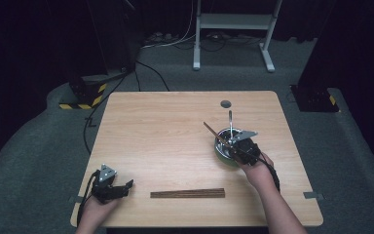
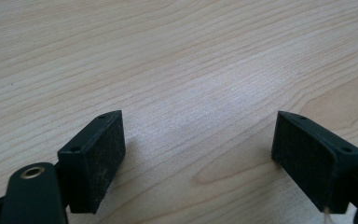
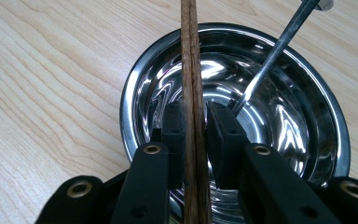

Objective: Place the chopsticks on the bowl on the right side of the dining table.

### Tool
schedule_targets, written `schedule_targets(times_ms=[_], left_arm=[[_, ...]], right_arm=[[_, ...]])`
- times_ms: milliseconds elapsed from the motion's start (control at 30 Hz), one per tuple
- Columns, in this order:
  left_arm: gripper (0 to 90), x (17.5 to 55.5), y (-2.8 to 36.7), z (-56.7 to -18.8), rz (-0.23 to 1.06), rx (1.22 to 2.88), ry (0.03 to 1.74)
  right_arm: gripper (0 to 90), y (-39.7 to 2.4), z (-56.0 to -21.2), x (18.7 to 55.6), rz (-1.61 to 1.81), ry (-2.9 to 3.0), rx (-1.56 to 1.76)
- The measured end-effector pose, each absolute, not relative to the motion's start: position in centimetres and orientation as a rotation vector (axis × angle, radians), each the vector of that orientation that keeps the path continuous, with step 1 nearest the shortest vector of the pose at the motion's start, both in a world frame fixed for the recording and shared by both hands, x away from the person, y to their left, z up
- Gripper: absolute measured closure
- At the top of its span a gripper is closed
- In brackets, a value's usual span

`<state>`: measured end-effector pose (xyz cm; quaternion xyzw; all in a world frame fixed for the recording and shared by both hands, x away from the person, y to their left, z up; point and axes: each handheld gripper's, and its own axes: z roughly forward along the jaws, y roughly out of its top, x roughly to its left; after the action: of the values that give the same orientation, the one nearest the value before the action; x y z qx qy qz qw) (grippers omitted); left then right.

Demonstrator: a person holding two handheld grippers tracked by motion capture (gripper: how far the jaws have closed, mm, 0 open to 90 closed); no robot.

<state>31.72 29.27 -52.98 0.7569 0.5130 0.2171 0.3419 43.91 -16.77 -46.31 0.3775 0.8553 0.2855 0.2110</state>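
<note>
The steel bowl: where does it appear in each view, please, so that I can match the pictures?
High view: steel bowl right of centre on the table, under the right tongs.
Left gripper view: not in it.
Right gripper view: steel bowl in the middle, behind the jaws.
Shared landmark: the chopsticks held over the bowl.

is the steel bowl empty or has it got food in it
No food: the steel bowl shows a bare, shiny inside. Just a metal utensil leans in it, and wooden chopsticks held by the right gripper hang above.
</note>
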Motion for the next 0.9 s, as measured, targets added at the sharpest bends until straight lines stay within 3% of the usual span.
schedule_targets(times_ms=[533, 700, 900], left_arm=[[17.3, 31.7, 29.3, -53.0, 0.565, 1.968, 1.334], [17.3, 31.7, 29.3, -53.0, 0.565, 1.968, 1.334], [17.3, 31.7, 29.3, -53.0, 0.569, 1.974, 1.329]], right_arm=[[77.7, -17.7, -46.2, 43.0, 0.783, 2.402, 1.011], [71.3, -17.6, -46.2, 43.0, 0.81, 2.385, 1.022], [70.2, -17.6, -44.8, 41.6, 0.916, 2.331, 1.04]])
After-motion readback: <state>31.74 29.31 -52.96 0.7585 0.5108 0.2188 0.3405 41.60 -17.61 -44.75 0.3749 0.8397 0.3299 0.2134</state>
